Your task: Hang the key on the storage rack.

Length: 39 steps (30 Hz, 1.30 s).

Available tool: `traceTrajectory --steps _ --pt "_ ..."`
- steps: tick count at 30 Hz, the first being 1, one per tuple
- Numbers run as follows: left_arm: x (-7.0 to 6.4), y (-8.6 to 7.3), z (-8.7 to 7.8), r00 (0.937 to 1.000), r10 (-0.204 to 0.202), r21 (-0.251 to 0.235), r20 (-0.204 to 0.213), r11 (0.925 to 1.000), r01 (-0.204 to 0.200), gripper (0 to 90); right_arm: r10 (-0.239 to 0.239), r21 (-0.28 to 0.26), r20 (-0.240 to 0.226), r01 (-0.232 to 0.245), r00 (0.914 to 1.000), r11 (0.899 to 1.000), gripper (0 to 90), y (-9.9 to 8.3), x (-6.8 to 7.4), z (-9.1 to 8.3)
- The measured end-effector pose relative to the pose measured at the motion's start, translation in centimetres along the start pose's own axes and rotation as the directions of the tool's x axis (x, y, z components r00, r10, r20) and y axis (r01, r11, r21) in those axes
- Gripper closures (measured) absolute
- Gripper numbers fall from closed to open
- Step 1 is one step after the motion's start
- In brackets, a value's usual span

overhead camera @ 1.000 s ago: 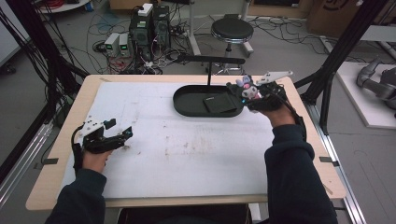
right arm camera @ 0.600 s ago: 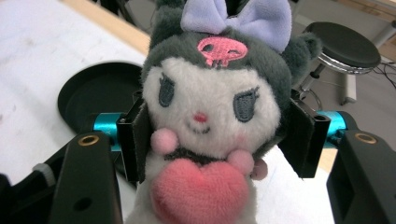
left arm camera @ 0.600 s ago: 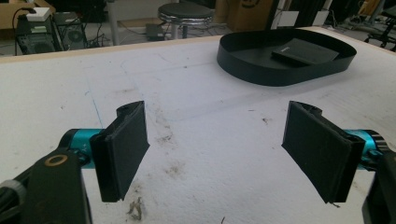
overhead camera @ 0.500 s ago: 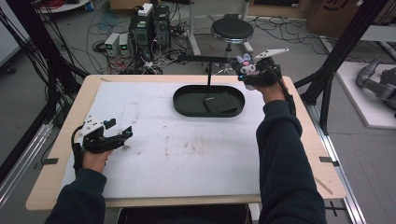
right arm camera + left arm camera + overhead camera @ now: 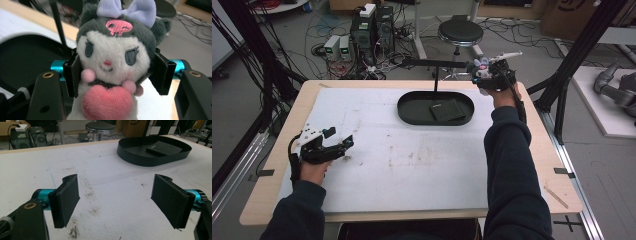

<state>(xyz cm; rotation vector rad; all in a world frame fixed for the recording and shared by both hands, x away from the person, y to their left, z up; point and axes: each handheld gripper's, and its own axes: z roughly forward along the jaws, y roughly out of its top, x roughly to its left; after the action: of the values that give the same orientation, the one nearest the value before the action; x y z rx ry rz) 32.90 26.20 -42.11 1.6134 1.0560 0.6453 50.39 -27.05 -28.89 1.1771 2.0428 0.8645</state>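
My right gripper [image 5: 113, 72] is clamped on the plush [image 5: 113, 60] beyond the tray [image 5: 412, 112]; left gripper [image 5: 117, 200] gapes wide.

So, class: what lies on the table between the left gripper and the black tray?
Nothing. In the high view, the stretch from the left gripper to the tray is bare white mat with faint smudges; the left gripper view shows likewise.

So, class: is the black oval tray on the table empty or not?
Not empty. A flat black rectangular pad lies inside the black oval tray, towards its right end; the rest of its floor is bare.
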Motion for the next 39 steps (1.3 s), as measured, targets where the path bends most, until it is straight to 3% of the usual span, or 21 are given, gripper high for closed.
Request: traceTrajectory --steps 8,16,23,27,30,33,36,38,39 --pt "0.0 0.0 0.0 1.0000 0.002 0.000 0.001 1.0000 -0.002 22.0 -0.011 0.052 -0.006 0.011 0.9999 0.999 37.2 -1.1 0.2 0.1" --pt "0.0 0.0 0.0 1.0000 0.002 0.001 0.000 1.0000 -0.002 22.0 0.018 0.125 -0.032 -0.014 0.9993 0.992 37.7 -2.1 1.5 2.5" --pt "0.1 0.0 -0.1 1.0000 -0.001 -0.001 -0.001 1.0000 0.001 22.0 0.072 0.096 -0.085 -0.063 0.9938 0.993 38.2 -3.0 3.9 5.4" --pt "0.2 0.0 -0.2 1.0000 -0.001 -0.002 -0.002 1.0000 0.001 21.9 0.065 0.091 -0.084 -0.058 0.9943 0.994 29.5 -2.9 4.2 5.7" --pt "0.2 0.0 -0.3 1.0000 -0.001 -0.003 0.000 1.0000 0.001 22.0 0.069 0.079 -0.113 -0.060 0.9912 0.995 23.3 -3.2 4.2 5.2" --pt "0.2 0.0 -0.2 1.0000 -0.002 -0.003 0.000 1.0000 0.002 22.0 0.045 -0.009 -0.116 -0.046 0.9923 0.999 22.1 -3.9 4.3 3.6" --pt "0.2 0.0 -0.2 1.0000 0.000 0.000 0.002 1.0000 0.000 22.0 0.041 -0.005 -0.153 -0.042 0.9874 0.999 22.2 -4.6 3.9 2.1" --pt "0.1 0.0 -0.2 1.0000 0.000 -0.002 0.001 1.0000 0.000 22.0 0.013 -0.018 -0.167 -0.016 0.9859 1.000 23.1 -4.9 3.9 0.7" --pt "0.1 0.0 -0.2 1.0000 -0.001 -0.003 0.001 1.0000 0.001 22.0 -0.012 -0.051 -0.163 0.004 0.9865 0.999 24.6 -5.1 4.0 0.0"
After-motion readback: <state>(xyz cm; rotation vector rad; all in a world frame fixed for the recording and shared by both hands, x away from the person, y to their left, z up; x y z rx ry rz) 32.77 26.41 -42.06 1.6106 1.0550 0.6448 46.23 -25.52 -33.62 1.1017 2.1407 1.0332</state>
